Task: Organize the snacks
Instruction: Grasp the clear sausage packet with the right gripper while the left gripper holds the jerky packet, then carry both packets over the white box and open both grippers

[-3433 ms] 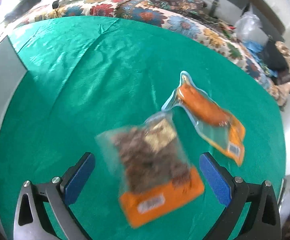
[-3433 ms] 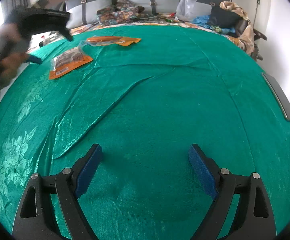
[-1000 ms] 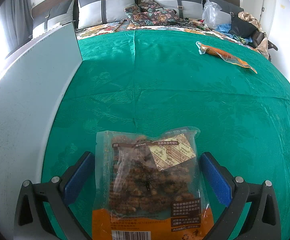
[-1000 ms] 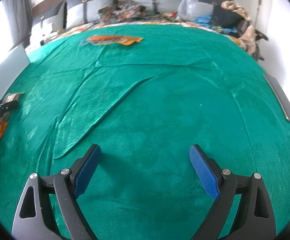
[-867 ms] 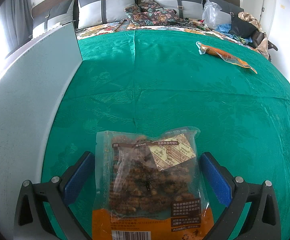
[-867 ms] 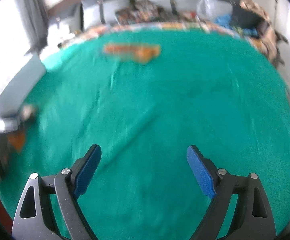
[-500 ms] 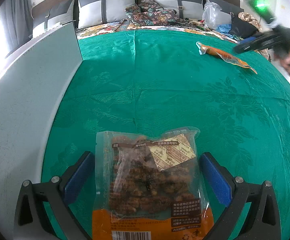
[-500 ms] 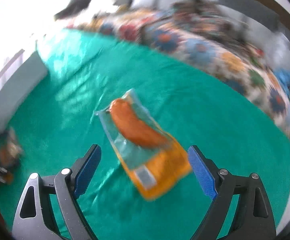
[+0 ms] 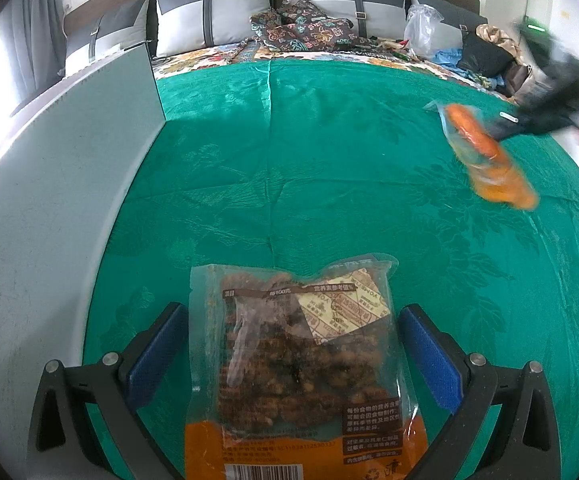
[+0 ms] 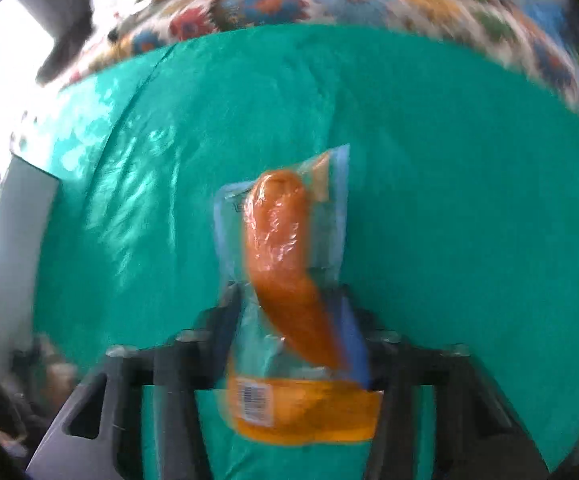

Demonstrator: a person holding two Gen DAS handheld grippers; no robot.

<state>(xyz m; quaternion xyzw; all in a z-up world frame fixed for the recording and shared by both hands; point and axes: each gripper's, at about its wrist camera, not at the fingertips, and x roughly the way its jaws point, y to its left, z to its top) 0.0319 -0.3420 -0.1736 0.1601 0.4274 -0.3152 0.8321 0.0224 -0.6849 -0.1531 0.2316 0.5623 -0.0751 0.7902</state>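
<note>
My right tongs (image 10: 289, 320) have just snapped closed on the sausage packet (image 10: 285, 264), pinching it around its middle above the green bed cover (image 10: 449, 200). My left tongs (image 9: 293, 356) stand wide apart, touching nothing; the packet of brown fried snacks (image 9: 297, 360) lies flat between them, beside the grey panel (image 9: 49, 200).

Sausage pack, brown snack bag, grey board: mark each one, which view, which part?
sausage pack (image 10: 279, 248): right wrist view, on the orange sausage inside the clear wrap.
brown snack bag (image 9: 289, 368): left wrist view, on the brown contents mid-bag.
grey board (image 9: 61, 184): left wrist view, on its flat grey face.
</note>
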